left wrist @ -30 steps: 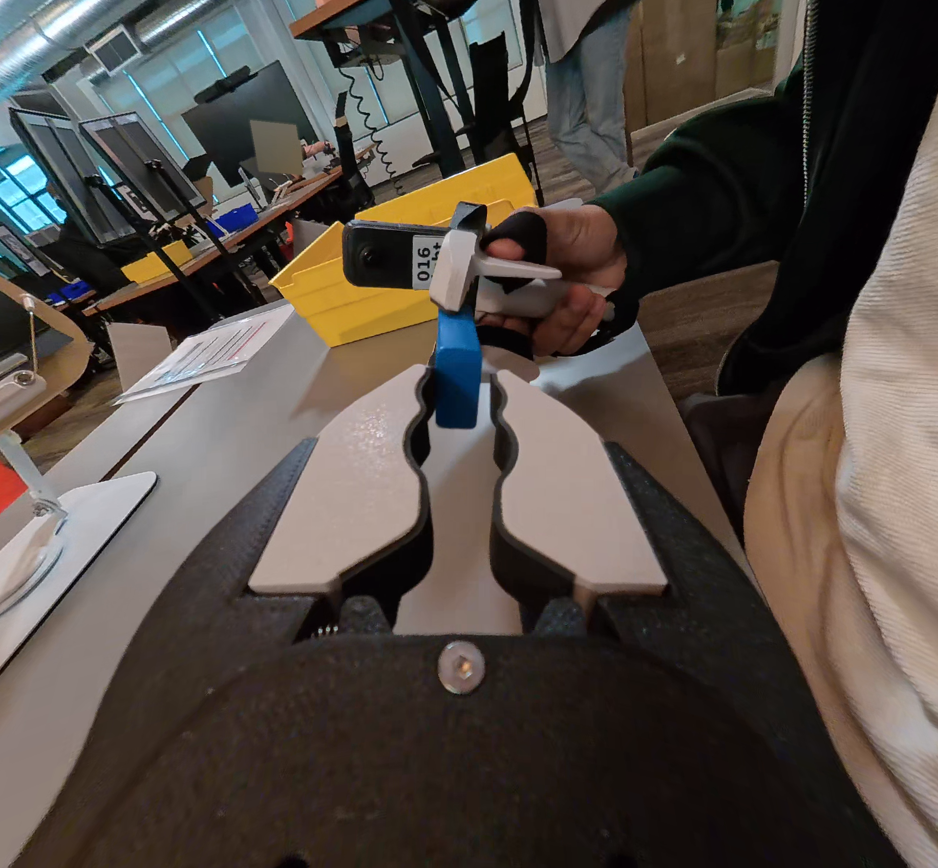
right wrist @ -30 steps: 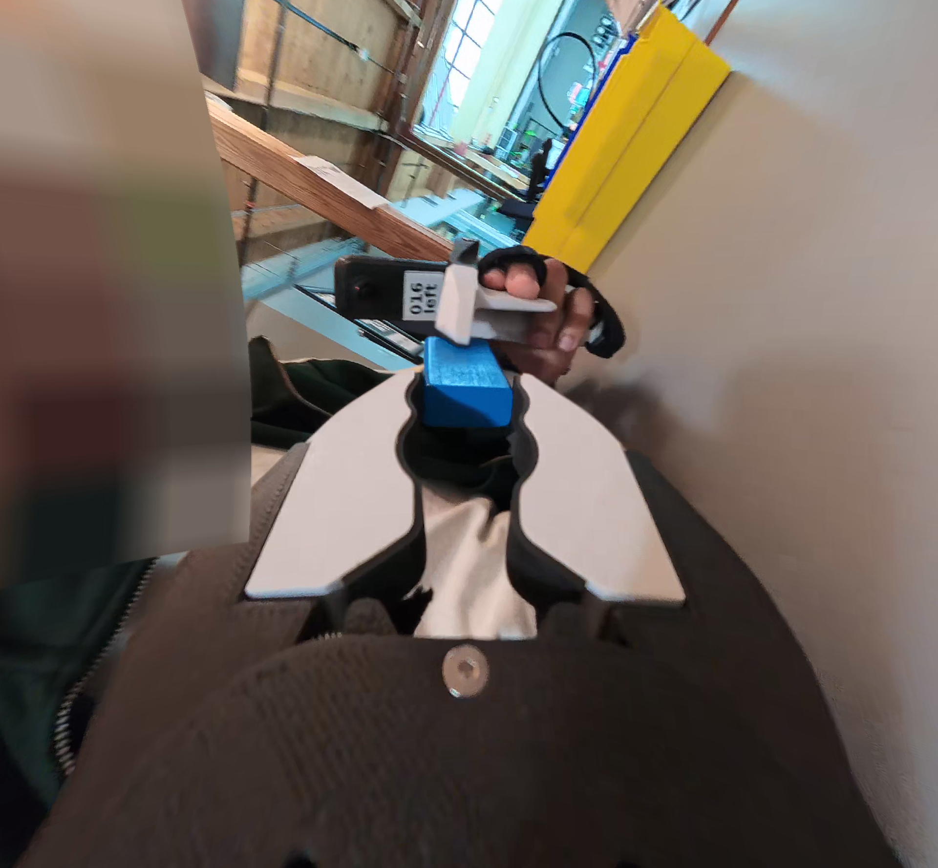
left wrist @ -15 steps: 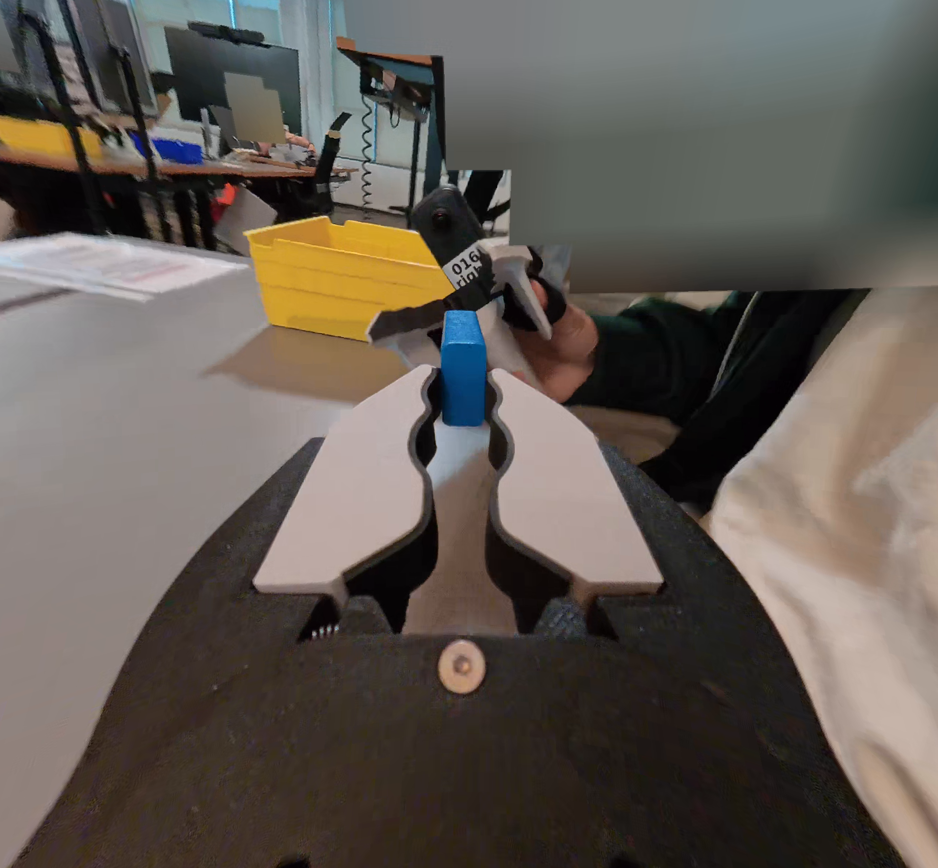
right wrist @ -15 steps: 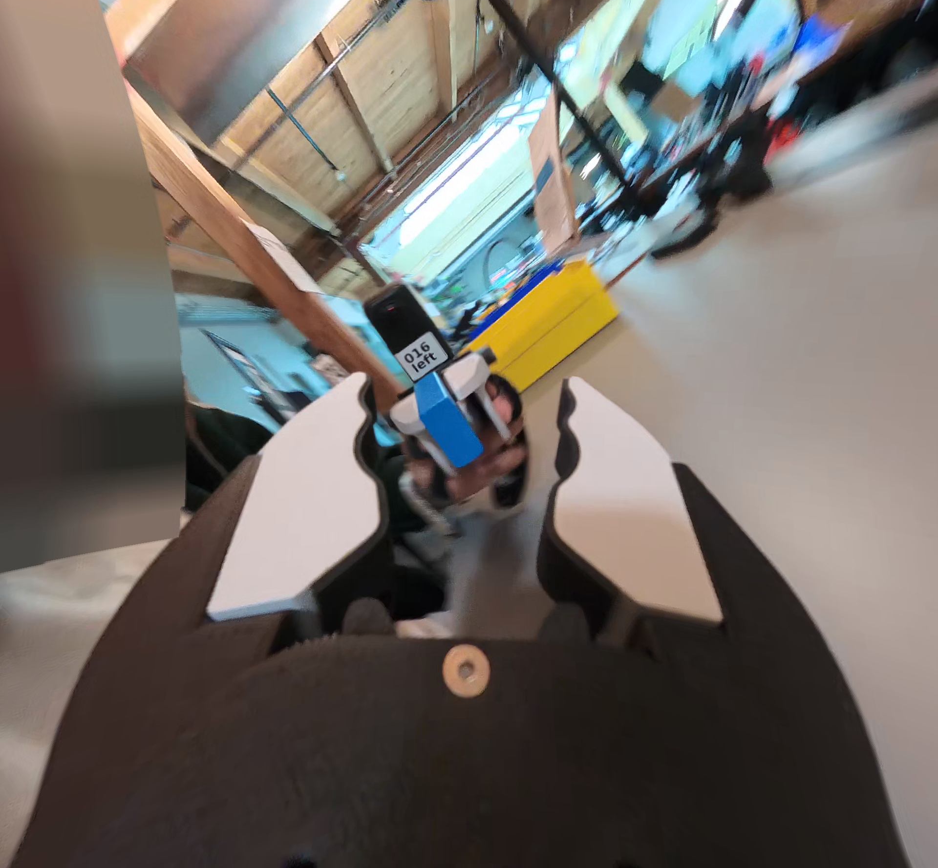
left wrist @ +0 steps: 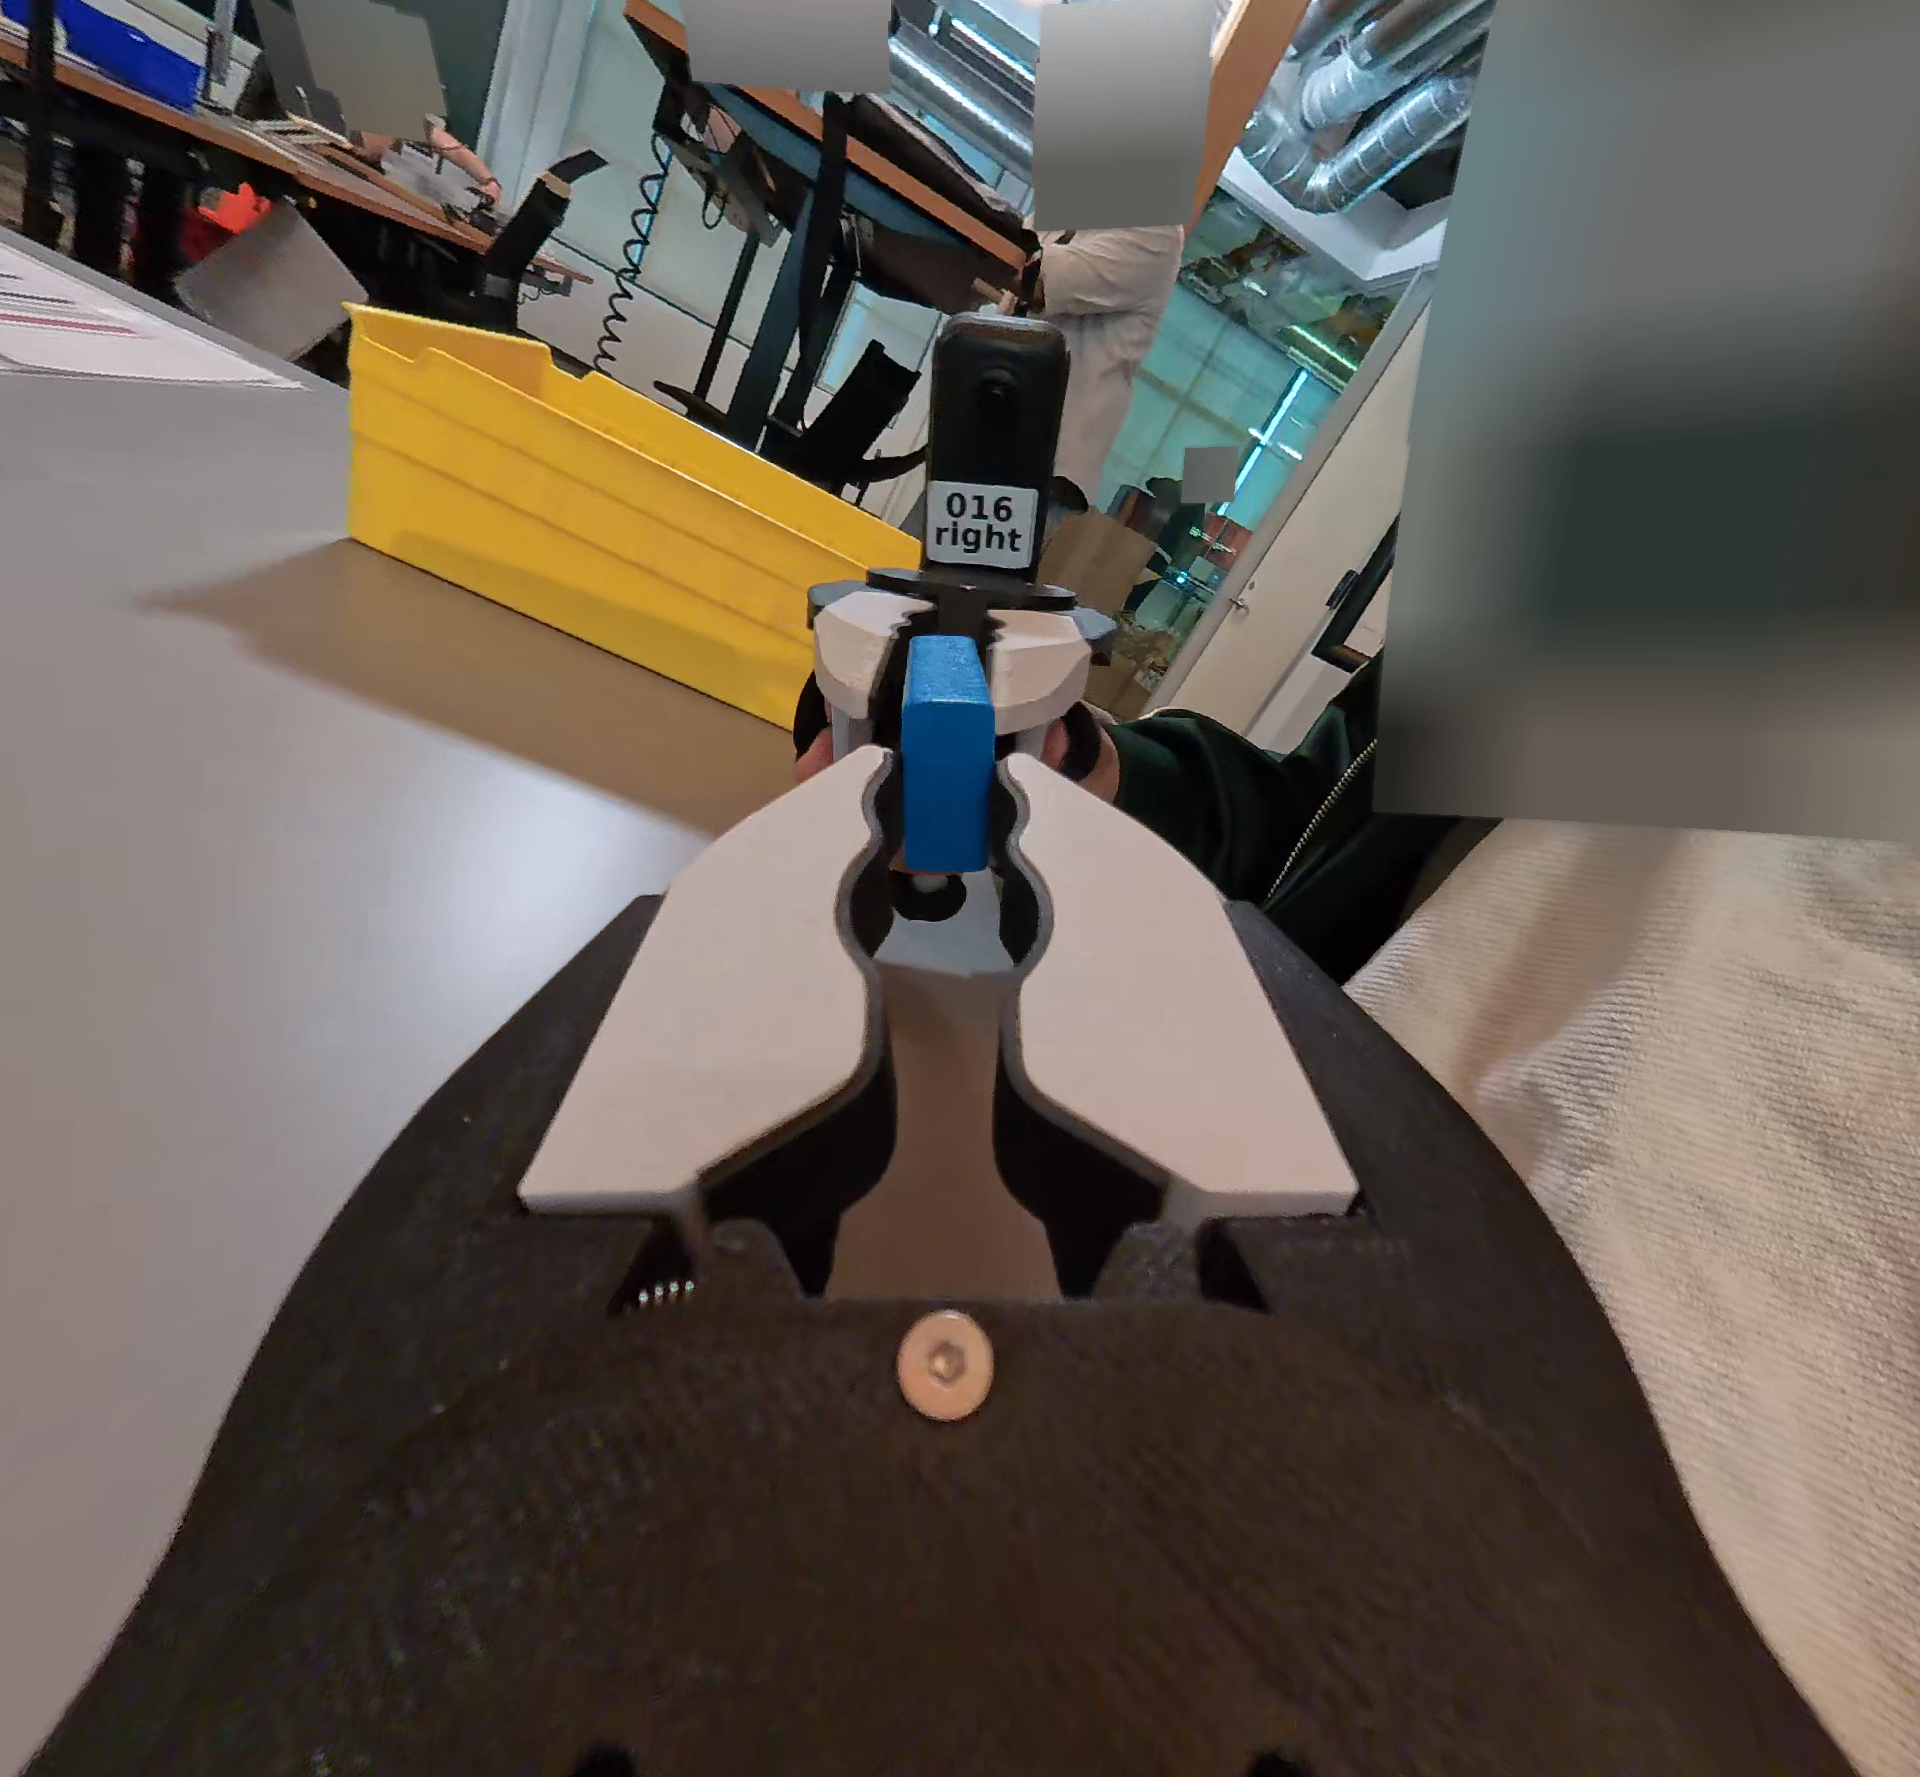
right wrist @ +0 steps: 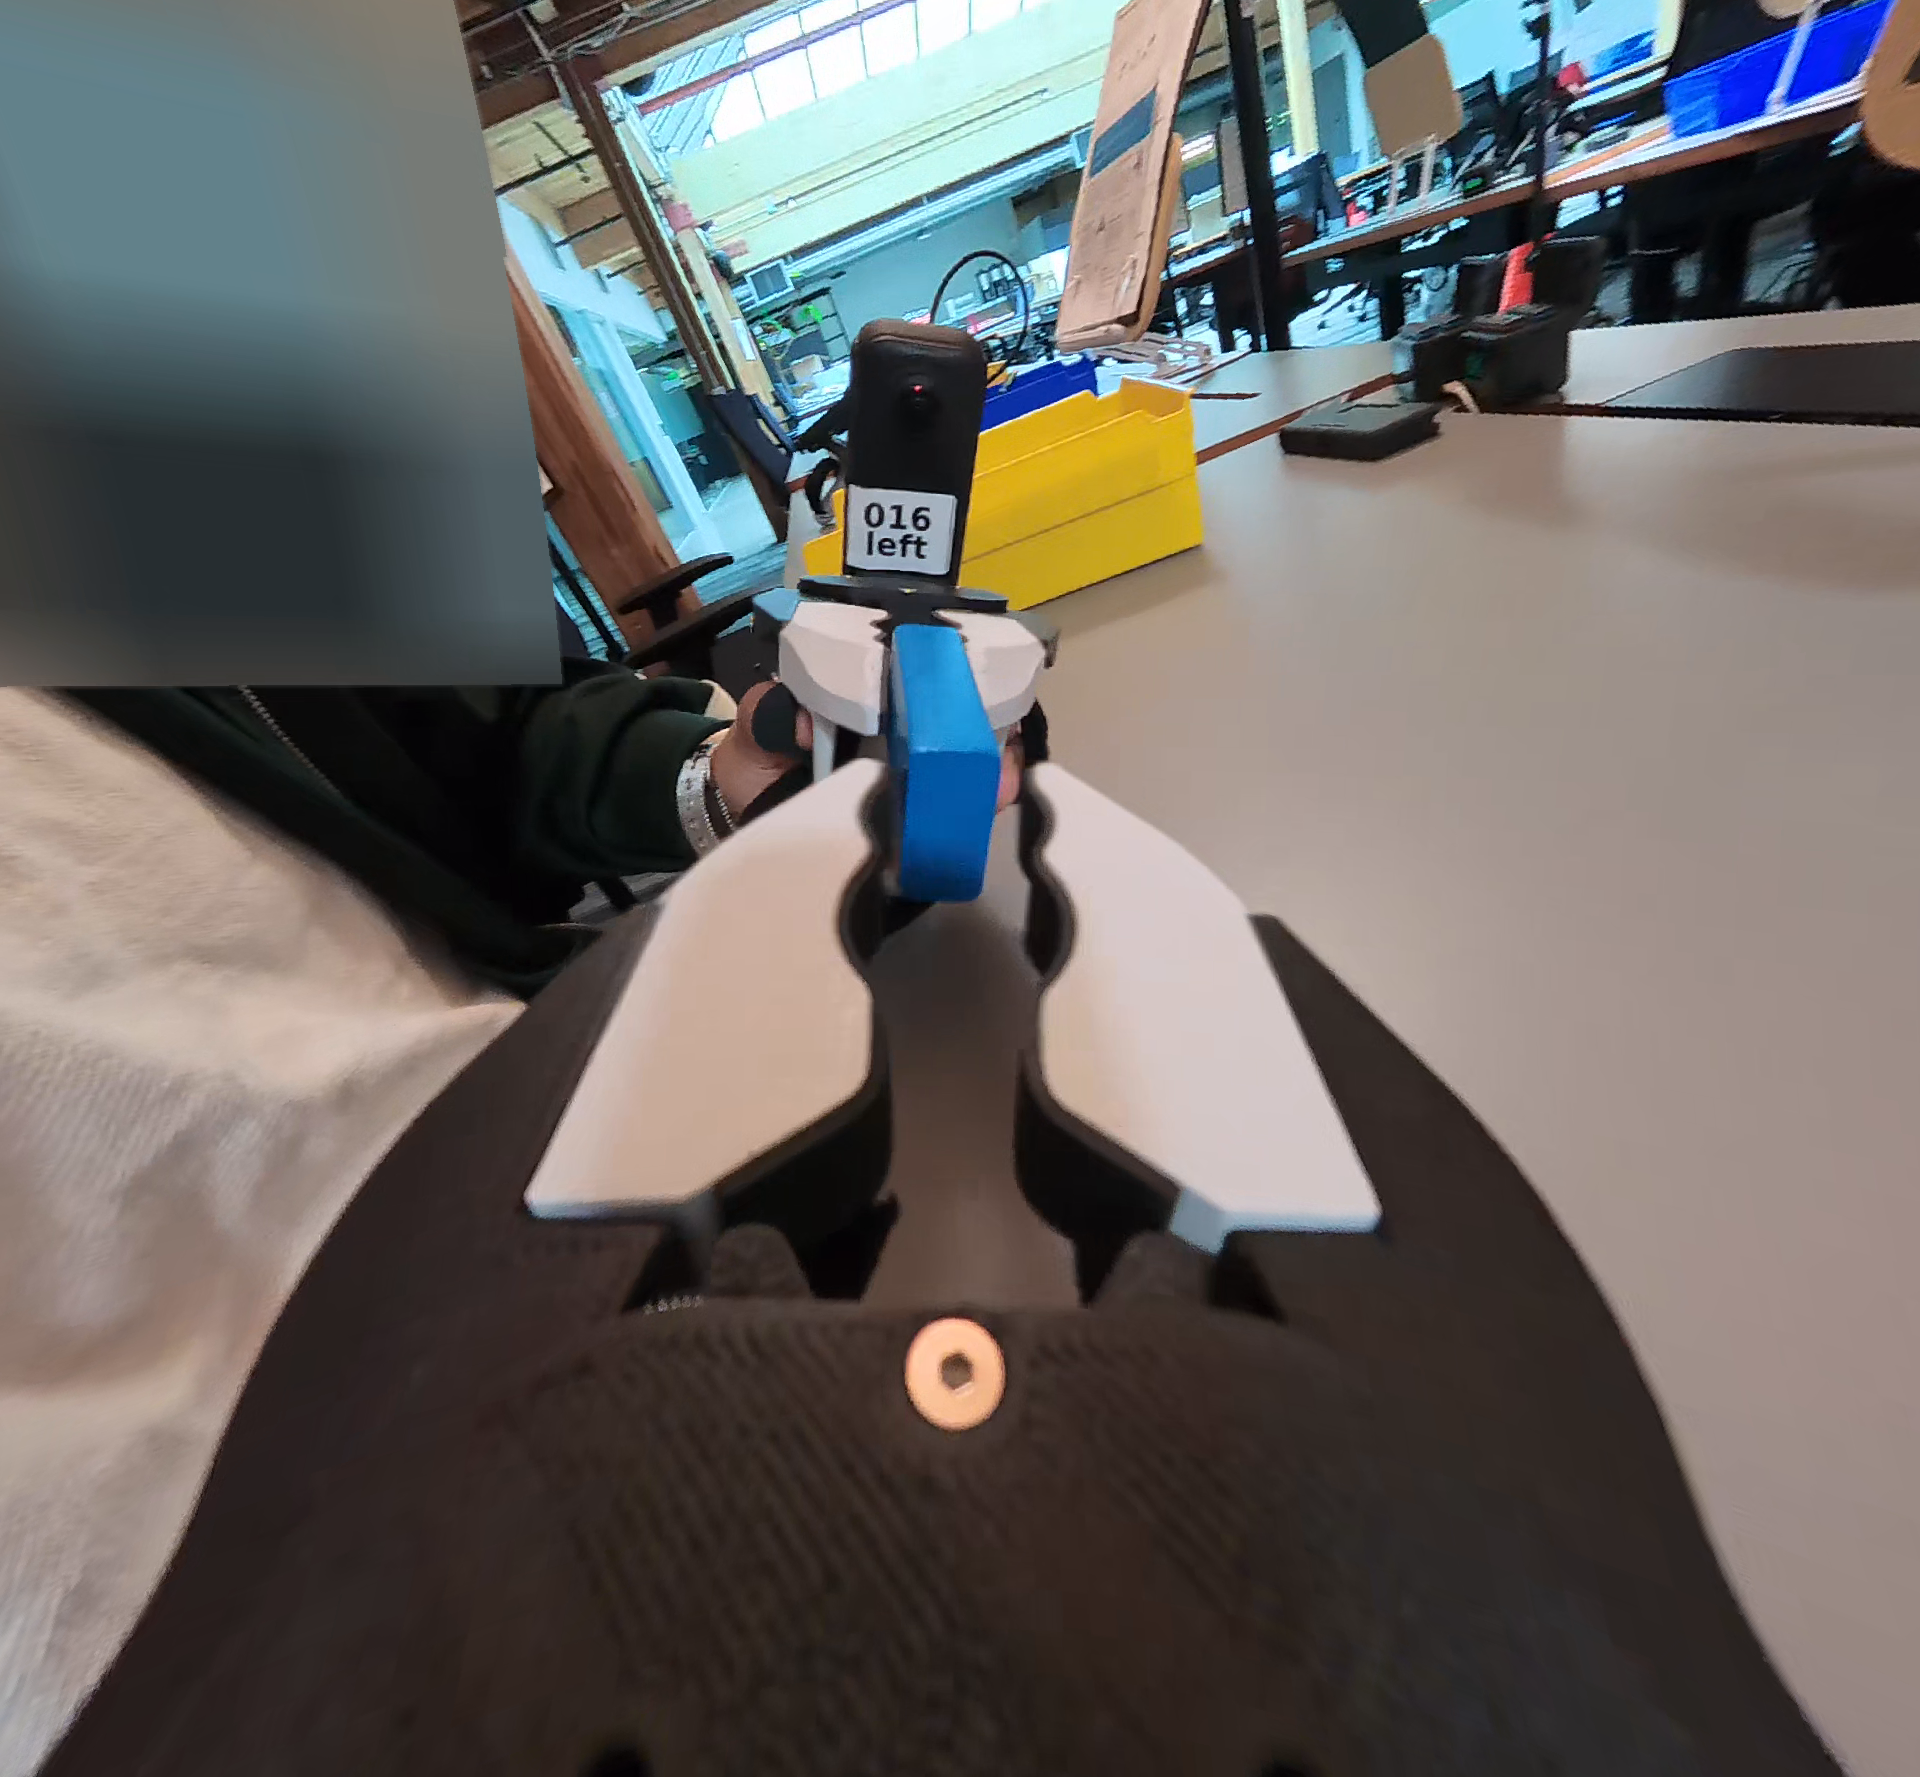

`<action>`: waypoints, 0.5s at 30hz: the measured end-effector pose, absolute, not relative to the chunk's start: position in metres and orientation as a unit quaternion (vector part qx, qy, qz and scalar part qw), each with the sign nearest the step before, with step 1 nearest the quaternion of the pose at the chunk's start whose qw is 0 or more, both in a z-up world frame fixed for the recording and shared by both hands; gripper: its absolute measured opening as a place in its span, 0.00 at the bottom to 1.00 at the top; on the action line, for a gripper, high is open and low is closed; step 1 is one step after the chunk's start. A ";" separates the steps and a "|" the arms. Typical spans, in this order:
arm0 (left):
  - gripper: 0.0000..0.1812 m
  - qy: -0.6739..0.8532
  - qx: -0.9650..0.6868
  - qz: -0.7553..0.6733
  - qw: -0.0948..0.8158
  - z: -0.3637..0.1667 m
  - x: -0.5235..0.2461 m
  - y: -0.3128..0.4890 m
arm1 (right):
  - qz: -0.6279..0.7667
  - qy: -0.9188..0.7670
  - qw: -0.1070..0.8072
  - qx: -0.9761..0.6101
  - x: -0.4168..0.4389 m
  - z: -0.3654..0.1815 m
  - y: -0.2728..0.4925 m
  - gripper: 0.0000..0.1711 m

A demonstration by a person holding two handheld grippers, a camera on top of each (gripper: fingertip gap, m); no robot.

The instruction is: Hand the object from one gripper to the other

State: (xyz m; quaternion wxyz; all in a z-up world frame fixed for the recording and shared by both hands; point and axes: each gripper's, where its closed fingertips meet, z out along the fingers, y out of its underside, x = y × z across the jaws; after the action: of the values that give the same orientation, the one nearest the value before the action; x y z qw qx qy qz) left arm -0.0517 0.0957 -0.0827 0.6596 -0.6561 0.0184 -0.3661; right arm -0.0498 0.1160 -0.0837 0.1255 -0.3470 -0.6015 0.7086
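Blue rectangular block sits clamped by one end in my left gripper, leaving the other end free to take. My right gripper straddles that end, fingers apart, a gap showing; I judge release premature.

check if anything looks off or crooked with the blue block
Nothing damaged. The blue block, clamped in the left tongs, sits off centre between the open right tongs: close to one finger, a gap at the other.
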 end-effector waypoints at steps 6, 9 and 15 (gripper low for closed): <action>0.07 0.022 -0.649 -0.366 0.666 -0.082 -0.051 0.096 | 0.717 -0.594 0.095 -0.351 -0.047 -0.082 0.114 0.10; 0.07 0.021 -0.648 -0.363 0.669 -0.082 -0.051 0.097 | 0.720 -0.591 0.090 -0.353 -0.047 -0.080 0.115 0.10; 0.18 0.010 -0.653 -0.338 0.678 -0.083 -0.059 0.100 | 0.708 -0.596 0.105 -0.363 -0.049 -0.081 0.119 0.09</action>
State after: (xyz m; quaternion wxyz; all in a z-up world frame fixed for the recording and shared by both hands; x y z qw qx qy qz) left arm -0.0590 0.0995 -0.0834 0.6777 -0.6529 0.0099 -0.3380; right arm -0.0492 0.1191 -0.0811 0.1052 -0.3627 -0.5962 0.7085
